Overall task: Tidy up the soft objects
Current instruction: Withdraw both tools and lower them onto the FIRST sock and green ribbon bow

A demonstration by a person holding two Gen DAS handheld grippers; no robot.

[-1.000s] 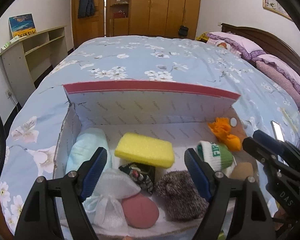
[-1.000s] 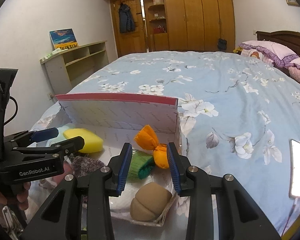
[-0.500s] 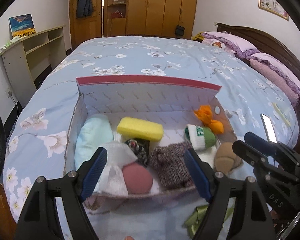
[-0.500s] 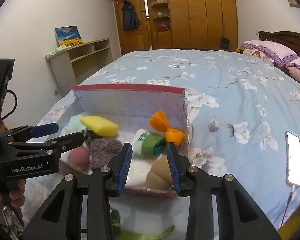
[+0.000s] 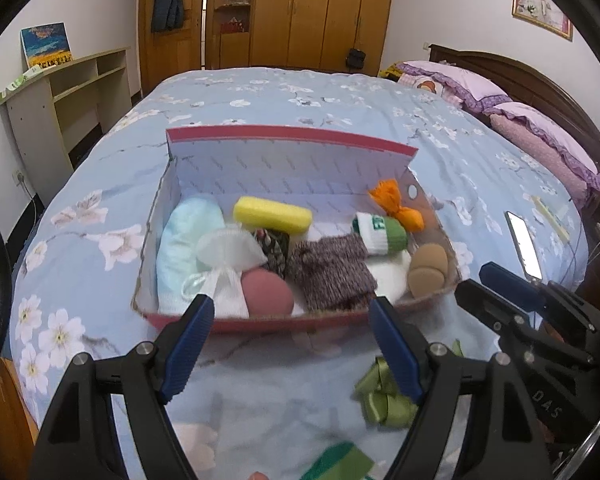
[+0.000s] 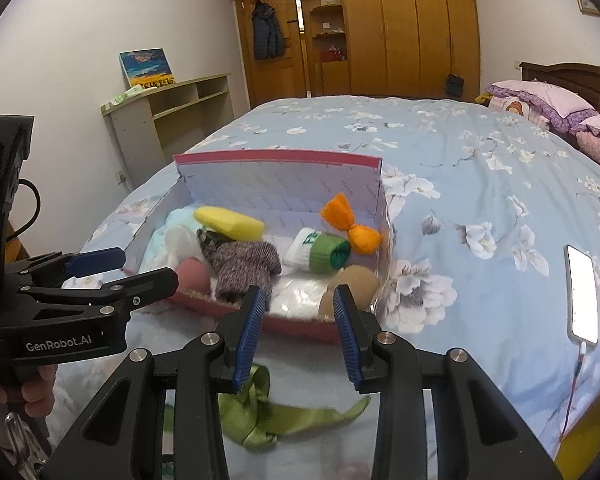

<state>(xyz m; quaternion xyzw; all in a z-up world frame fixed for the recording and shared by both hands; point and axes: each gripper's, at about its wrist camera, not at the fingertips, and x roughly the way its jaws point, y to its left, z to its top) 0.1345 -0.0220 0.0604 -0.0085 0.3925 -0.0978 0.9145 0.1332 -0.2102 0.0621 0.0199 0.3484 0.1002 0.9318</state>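
Fingers of both the left gripper (image 5: 288, 344) and right gripper (image 6: 300, 332) angle down at 12 o'clock, released and empty, toward the box (image 5: 260, 324), its long axis 9-to-3.

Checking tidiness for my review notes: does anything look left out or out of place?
Yes. A green ribbon lies loose on the bedspread in front of the box, while the other soft items sit inside it. Both tongs are empty.
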